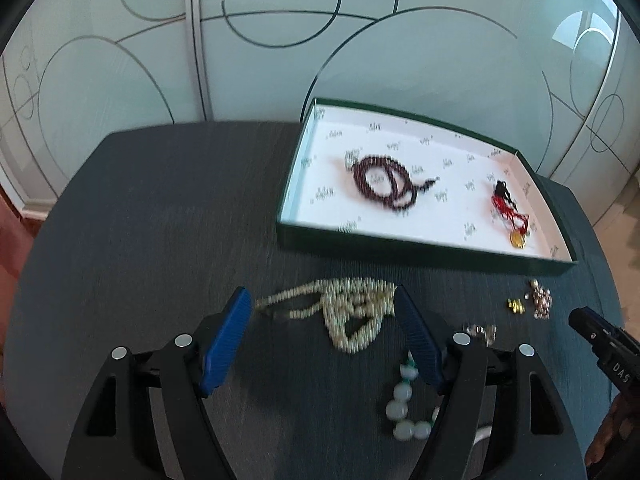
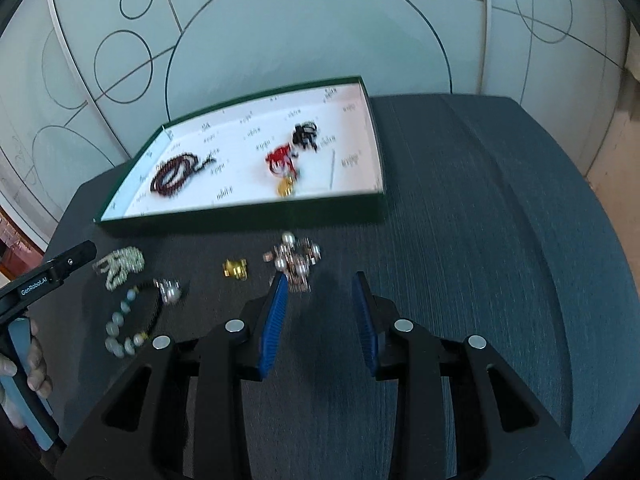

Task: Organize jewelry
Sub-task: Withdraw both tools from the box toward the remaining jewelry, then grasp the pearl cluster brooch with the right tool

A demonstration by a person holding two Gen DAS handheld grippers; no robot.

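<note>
Fingers on your left gripper (image 1: 324,304) gape around the cream bead strand (image 1: 352,312); your right gripper (image 2: 320,280) is spread, its left pad beside the pearl cluster (image 2: 296,260). Beyond both, the green tray (image 2: 248,222) wall blocks the way; bare tabletop (image 2: 480,240) lies rightward.

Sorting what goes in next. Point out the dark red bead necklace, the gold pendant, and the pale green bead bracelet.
dark red bead necklace (image 1: 384,186), left wrist view, on its coiled loops.
gold pendant (image 1: 517,239), left wrist view, on its disc.
pale green bead bracelet (image 2: 116,326), right wrist view, on a bead.
</note>
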